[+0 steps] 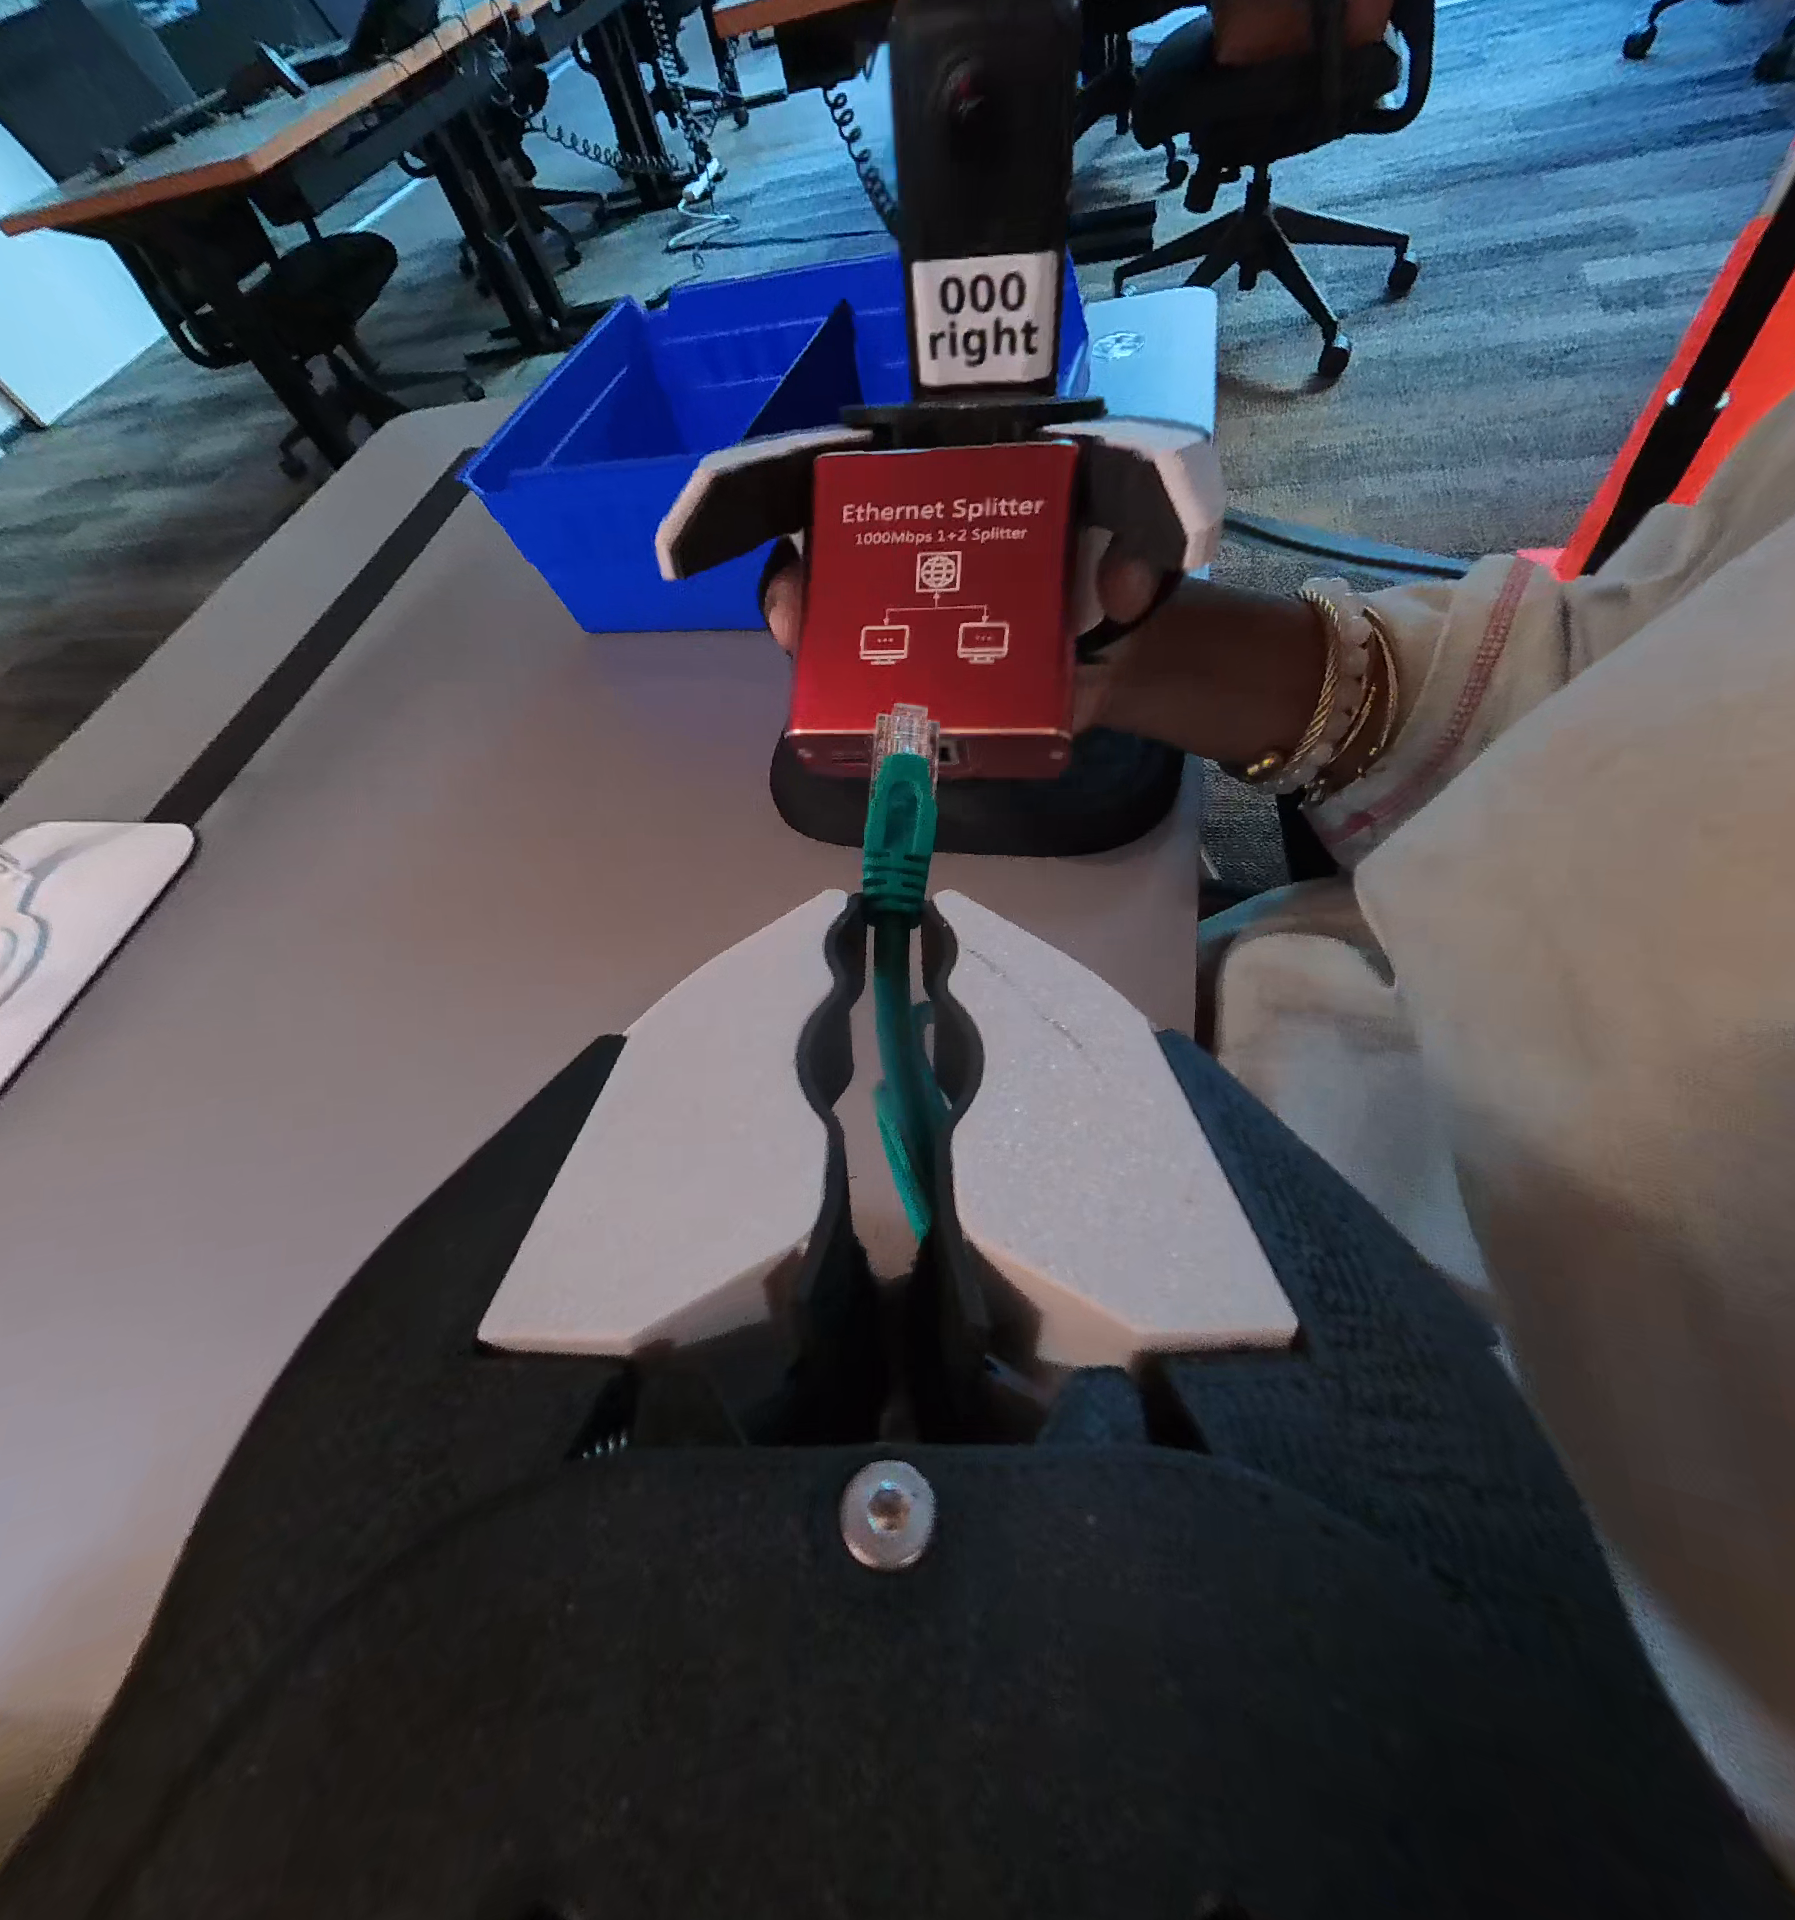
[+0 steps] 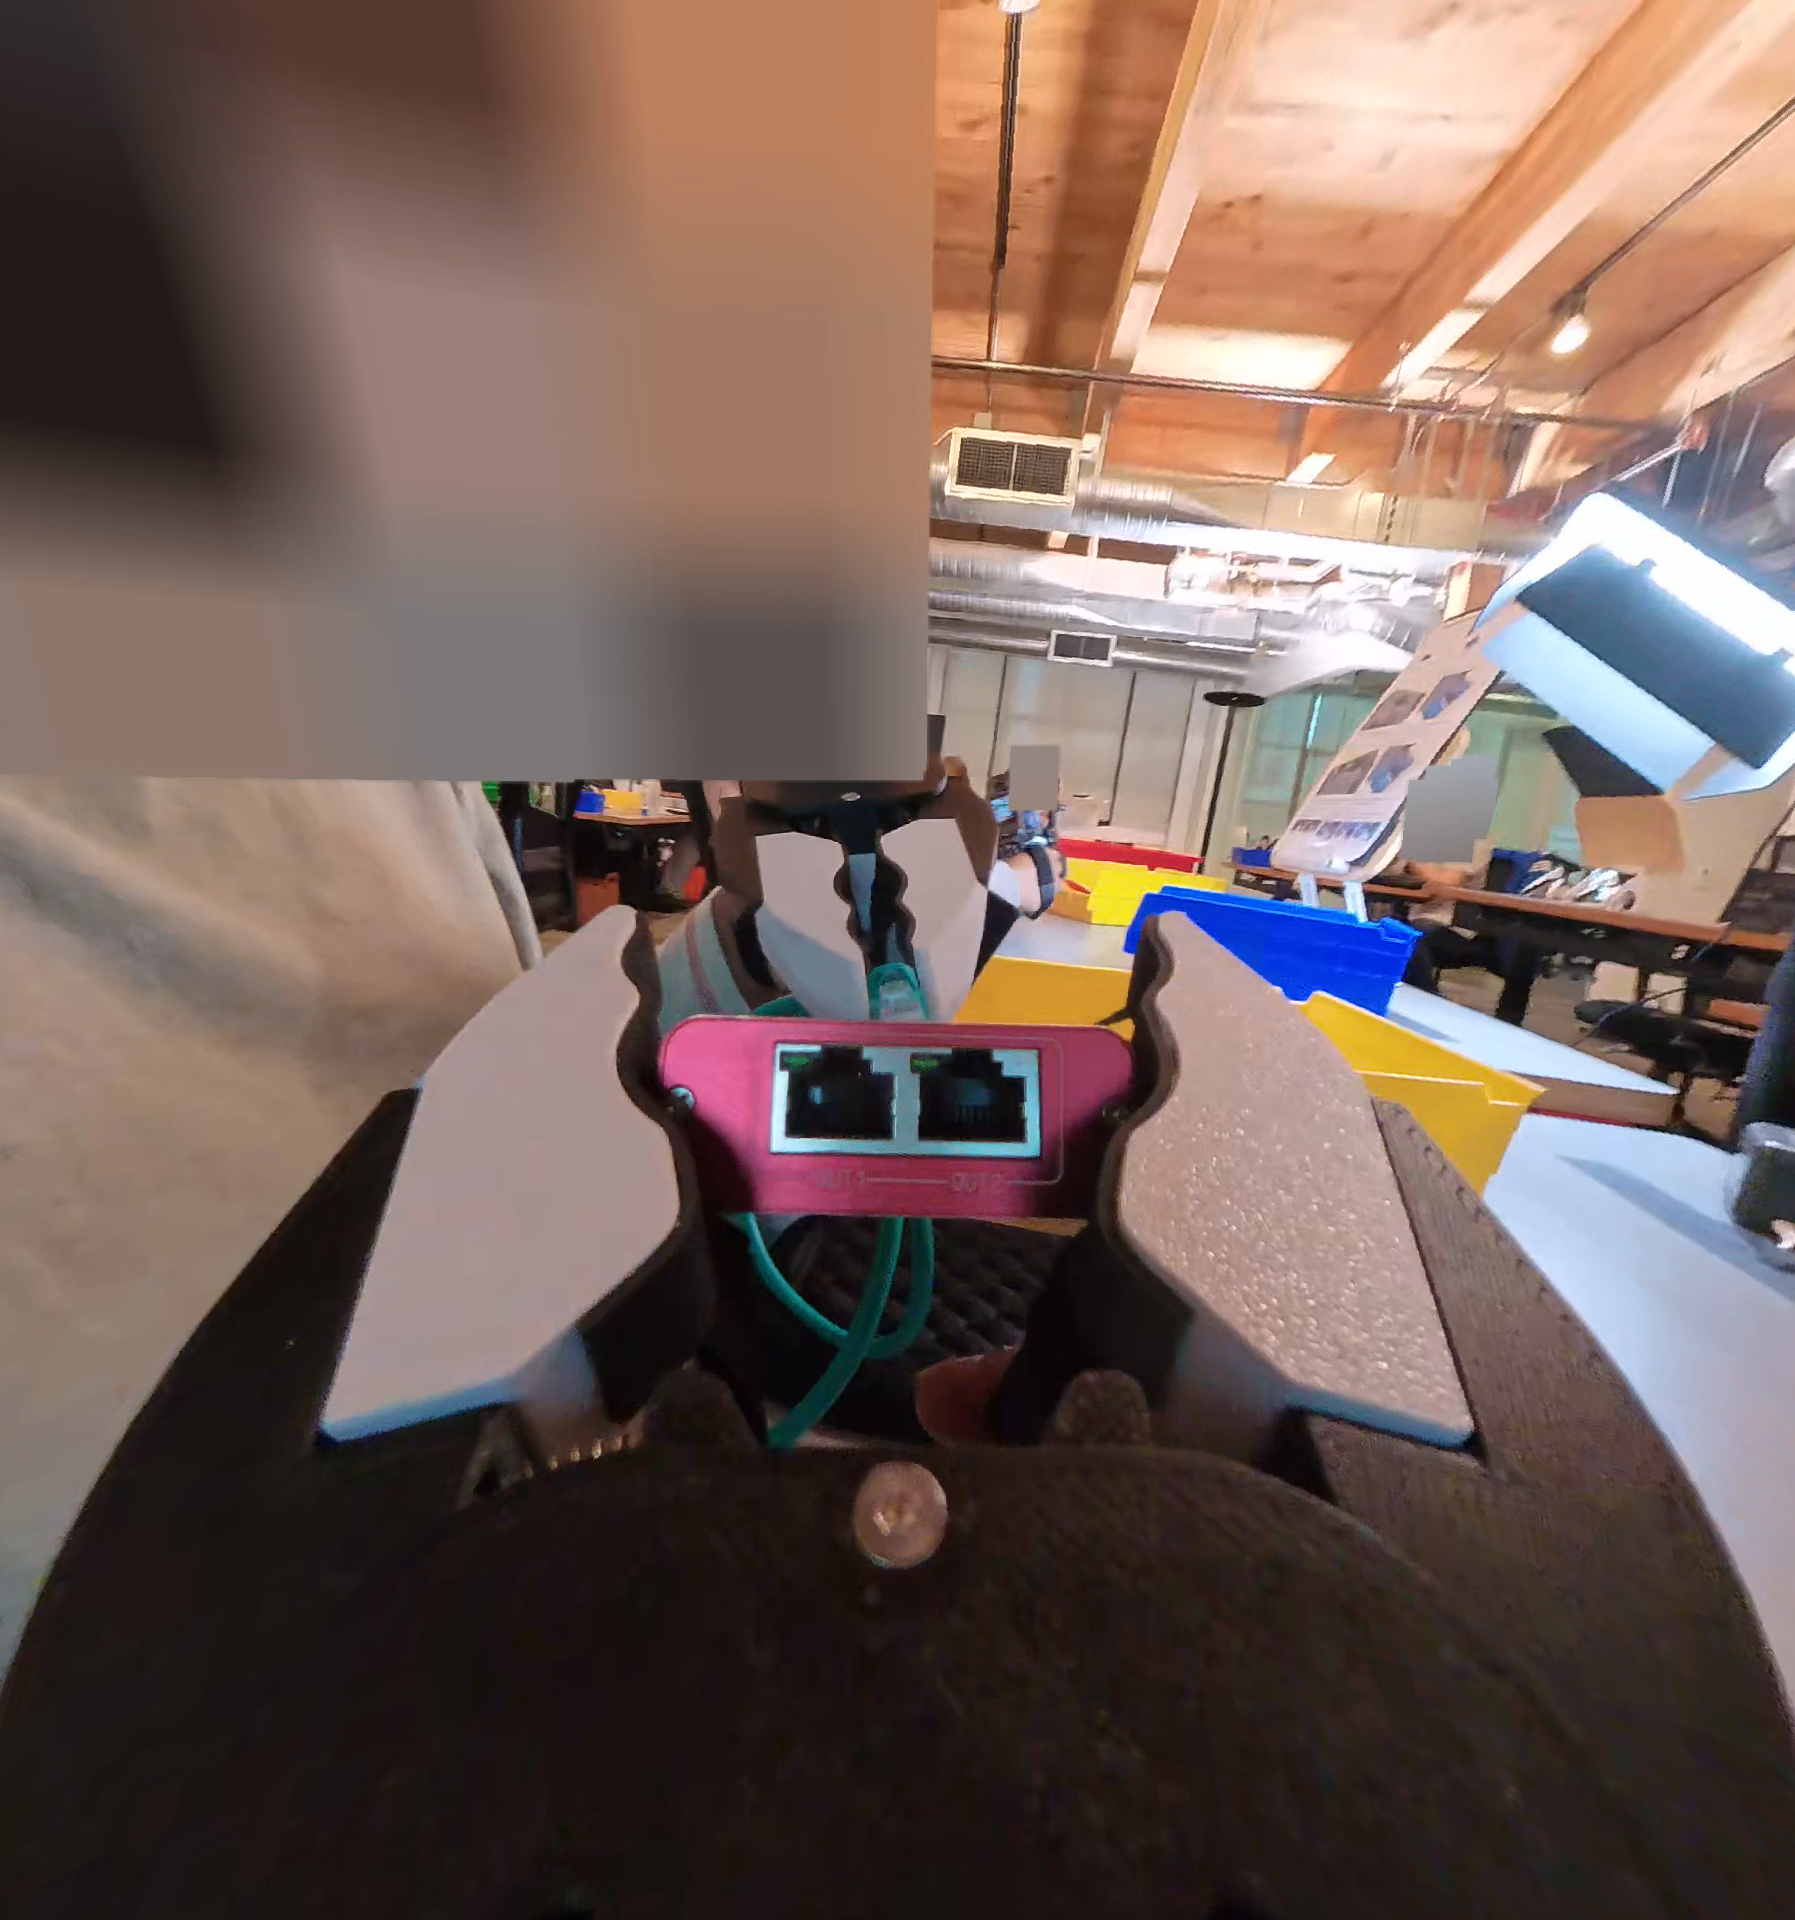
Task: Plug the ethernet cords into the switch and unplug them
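Note:
My right gripper (image 1: 940, 556) is shut on the sides of the red ethernet switch (image 1: 934, 603) and holds it above the grey table (image 1: 405, 831). In the right wrist view, my right gripper (image 2: 893, 966) shows the switch's (image 2: 903, 1184) face with two empty ports turned toward the camera. My left gripper (image 1: 888, 904) is shut on the green ethernet cord (image 1: 898, 821) just behind its boot. The clear plug tip (image 1: 903, 732) sits at the switch's opposite face, apparently just outside the port. The cord (image 2: 872, 1299) loops under the switch, and the left gripper (image 2: 877, 971) shows behind it.
A blue bin (image 1: 602, 488) and a white laptop (image 1: 1153, 353) stand behind the switch, a black pad (image 1: 976, 821) lies under it, and a white pad (image 1: 41, 935) lies at the left. Yellow bins (image 2: 1412, 1101), a blue bin (image 2: 1277, 935) and a lamp (image 2: 1682, 644) stand to the right. A person's sleeve (image 1: 1599, 935) fills the right side.

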The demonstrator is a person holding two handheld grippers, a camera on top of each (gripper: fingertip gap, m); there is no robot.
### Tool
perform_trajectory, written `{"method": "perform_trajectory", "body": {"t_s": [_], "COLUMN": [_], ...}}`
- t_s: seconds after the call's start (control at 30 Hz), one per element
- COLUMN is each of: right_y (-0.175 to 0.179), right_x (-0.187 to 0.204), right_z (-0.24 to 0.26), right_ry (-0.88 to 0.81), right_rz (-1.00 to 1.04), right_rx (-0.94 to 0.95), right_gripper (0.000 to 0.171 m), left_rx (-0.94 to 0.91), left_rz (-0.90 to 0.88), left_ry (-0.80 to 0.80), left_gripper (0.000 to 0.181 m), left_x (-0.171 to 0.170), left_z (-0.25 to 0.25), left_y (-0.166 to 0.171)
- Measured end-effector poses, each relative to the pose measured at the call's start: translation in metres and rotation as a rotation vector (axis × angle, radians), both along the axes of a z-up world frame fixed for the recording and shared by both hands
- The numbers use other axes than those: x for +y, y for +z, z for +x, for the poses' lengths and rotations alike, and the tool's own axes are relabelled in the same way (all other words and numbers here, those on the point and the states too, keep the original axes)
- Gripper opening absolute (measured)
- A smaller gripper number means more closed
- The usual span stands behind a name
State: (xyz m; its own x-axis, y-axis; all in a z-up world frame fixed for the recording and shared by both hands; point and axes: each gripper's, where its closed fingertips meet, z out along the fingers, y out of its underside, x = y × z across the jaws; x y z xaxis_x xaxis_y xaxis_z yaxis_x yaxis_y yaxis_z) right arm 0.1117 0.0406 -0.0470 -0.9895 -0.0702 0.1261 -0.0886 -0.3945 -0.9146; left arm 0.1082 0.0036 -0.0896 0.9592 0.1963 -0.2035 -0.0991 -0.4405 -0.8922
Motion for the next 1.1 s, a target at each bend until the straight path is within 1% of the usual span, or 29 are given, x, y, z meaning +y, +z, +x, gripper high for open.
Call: {"method": "perform_trajectory", "body": {"t_s": [0.1, 0.3, 0.37, 0.6, 0.87, 1.0, 1.1], "right_y": [0.002, 0.021, 0.023, 0.025, 0.026, 0.025, 0.022], "right_x": [0.003, 0.019, 0.018, 0.021, 0.022, 0.025, 0.027], "right_z": [-0.002, 0.001, 0.004, 0.011, 0.008, 0.008, 0.006], "right_ry": [-0.004, 0.062, 0.076, 0.064, 0.043, 0.038, 0.038], "right_rz": [-0.038, -0.233, -0.247, -0.264, -0.264, -0.282, -0.271], "right_rx": [-0.002, -0.021, -0.006, 0.067, 0.067, 0.062, 0.054], "right_gripper": [0.088, 0.087, 0.087, 0.087, 0.087, 0.087, 0.087], "left_rx": [-0.051, -0.107, -0.131, -0.268, -0.156, -0.146, -0.142], "left_rz": [0.008, 0.025, 0.046, 0.155, 0.137, 0.116, 0.149], "left_ry": [0.008, -0.036, -0.068, -0.111, -0.046, -0.048, -0.056], "left_gripper": [0.010, 0.010, 0.010, 0.010, 0.010, 0.010, 0.010], "left_x": [0.005, 0.014, 0.019, 0.019, 0.022, 0.026, 0.028], "left_z": [-0.004, 0.001, 0.005, 0.004, 0.000, 0.001, 0.001], "left_y": [-0.004, -0.007, -0.006, 0.002, 0.003, -0.003, 0.001]}}
